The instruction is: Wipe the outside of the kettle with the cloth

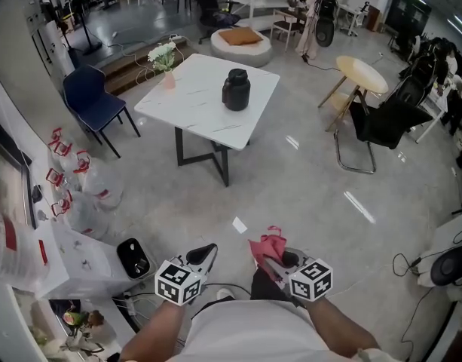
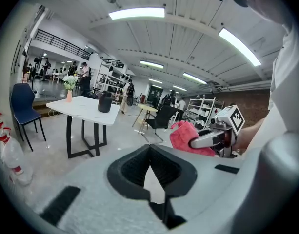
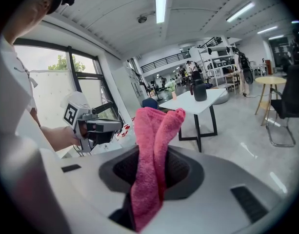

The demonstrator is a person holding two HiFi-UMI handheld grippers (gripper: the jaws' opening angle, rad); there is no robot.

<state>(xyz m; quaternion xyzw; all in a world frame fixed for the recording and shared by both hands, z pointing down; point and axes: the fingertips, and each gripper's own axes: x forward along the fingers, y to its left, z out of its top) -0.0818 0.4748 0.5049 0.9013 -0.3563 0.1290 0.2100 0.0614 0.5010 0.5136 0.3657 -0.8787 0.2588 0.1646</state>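
In the head view, the black kettle (image 1: 236, 89) is seen upright on the white table (image 1: 200, 115), well apart from both grippers and straight ahead of them. The pink cloth (image 1: 265, 246) is carried by the right gripper (image 1: 267, 261).

In the left gripper view, the left gripper (image 2: 149, 152) is shown closed and empty, with the kettle far ahead and left of its jaw line.

In the right gripper view, the cloth is pinched between the jaws and stands up folded, and the kettle lies far ahead, slightly right. Neither hand is judged nearer.
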